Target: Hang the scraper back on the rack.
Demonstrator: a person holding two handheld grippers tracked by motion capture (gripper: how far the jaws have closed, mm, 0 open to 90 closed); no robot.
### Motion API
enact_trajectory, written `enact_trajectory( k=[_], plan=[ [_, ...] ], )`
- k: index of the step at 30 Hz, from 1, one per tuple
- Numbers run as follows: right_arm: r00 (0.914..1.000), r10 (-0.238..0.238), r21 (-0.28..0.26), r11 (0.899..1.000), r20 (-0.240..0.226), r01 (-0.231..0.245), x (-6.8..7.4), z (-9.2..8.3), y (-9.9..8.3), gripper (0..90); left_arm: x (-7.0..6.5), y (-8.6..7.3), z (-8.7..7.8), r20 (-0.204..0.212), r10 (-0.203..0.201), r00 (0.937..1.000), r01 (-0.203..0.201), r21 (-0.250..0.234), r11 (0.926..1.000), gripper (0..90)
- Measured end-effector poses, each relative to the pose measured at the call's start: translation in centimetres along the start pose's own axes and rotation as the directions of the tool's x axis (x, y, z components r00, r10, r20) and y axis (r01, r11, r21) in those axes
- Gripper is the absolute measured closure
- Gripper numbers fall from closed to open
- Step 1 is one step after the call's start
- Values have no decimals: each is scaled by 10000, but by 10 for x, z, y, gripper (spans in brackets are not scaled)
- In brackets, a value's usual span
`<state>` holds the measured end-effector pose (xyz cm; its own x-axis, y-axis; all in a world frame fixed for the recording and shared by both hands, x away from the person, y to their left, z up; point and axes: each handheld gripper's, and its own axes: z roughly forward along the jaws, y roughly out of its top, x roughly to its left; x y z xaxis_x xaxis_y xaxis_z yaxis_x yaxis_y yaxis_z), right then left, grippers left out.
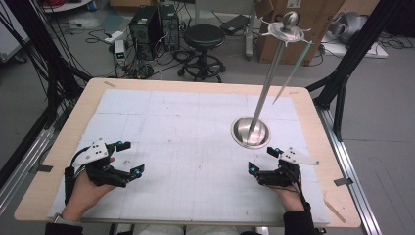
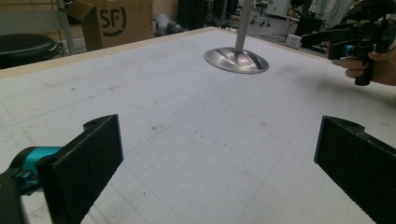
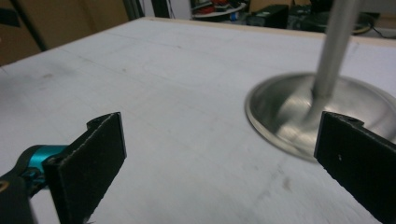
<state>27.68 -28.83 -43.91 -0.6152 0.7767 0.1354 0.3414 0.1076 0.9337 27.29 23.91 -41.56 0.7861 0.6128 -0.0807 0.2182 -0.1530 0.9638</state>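
Our left gripper [image 1: 126, 157]: We hold it low over the near left part of the table. Its jaws stand wide apart and nothing is between them.
Our right gripper [image 1: 264, 159]: We hold it low over the near right part of the table. Its jaws stand wide apart too, with nothing between them. It sits just in front of the metal stand.
White mat [image 1: 186, 142]: It covers most of the table top. We see thin grid lines on it, plus small dark specks and smudges. In the left gripper view the specks show well between the jaws.
Table [image 1: 73, 127]: It is pale wood, and its edge shows as a frame all around the mat.
Metal stand [image 1: 250, 132]: Its round shiny base rests on the mat, on the right side past our right gripper. A thin metal pole rises from the middle of the base. At the top sit a ball and a flat piece with hooks.
Black stool [image 1: 203, 36]: It stands on the grey floor past the far edge of the table.
Computer boxes [image 1: 154, 24]: They sit on the floor to the left of the stool, with many cables around them.
Cardboard box [image 1: 313, 19]: It stands far back on the right, behind the pole.
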Motion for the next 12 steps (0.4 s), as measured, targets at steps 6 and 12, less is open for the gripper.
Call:
enact_trajectory(
  k=[6, 12],
  plan=[
    [9996, -119, 283, 9995, 247, 112, -4, 0, -7, 11, 5, -8, 5, -240, -195, 9995, 204, 388, 9990, 17],
    [9995, -237, 223, 9995, 229, 232, -3, 1, -7, 11, 5, -7, 4, 29, -448, 9990, 447, 211, 9988, 17]
  ],
)
